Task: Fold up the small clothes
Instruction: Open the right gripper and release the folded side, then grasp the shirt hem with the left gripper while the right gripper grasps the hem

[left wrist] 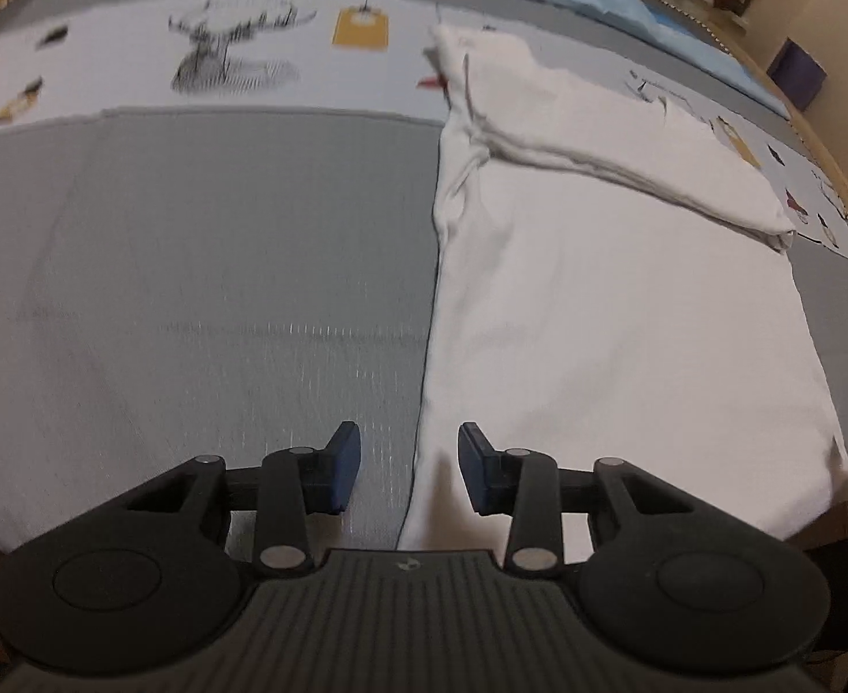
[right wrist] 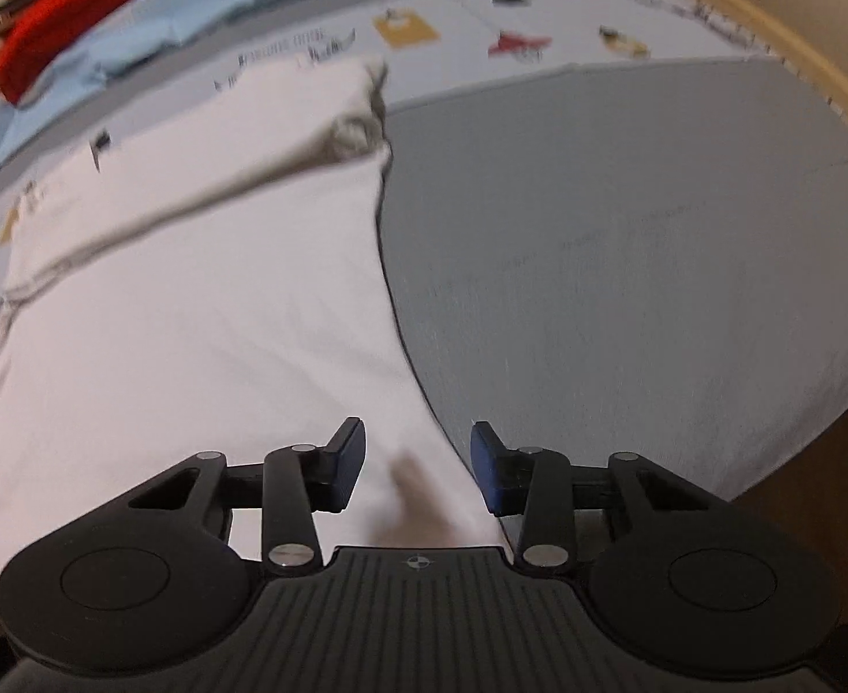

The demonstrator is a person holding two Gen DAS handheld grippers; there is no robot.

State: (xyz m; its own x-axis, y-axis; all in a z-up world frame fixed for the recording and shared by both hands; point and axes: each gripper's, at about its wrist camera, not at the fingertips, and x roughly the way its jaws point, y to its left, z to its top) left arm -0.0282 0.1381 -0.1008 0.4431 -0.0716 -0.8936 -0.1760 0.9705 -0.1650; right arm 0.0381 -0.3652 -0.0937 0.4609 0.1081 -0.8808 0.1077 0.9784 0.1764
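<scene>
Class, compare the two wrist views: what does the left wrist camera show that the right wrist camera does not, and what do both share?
Left wrist only: a deer print on the bed cover and a purple box at the far right. Right wrist only: a red cloth on a pile at the far left. Both: the folded white garment on the grey cover, with a tool open over one of its near corners.

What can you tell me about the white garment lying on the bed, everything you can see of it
The white garment looks like soft cotton knit, partly folded: a sleeve or side panel is turned over across its far end, leaving a seamed ridge. It lies flat on the grey bedspread, its far end reaching the printed band. Each tongs straddles a near corner edge, left tongs and right tongs, pads not pressing.
</scene>
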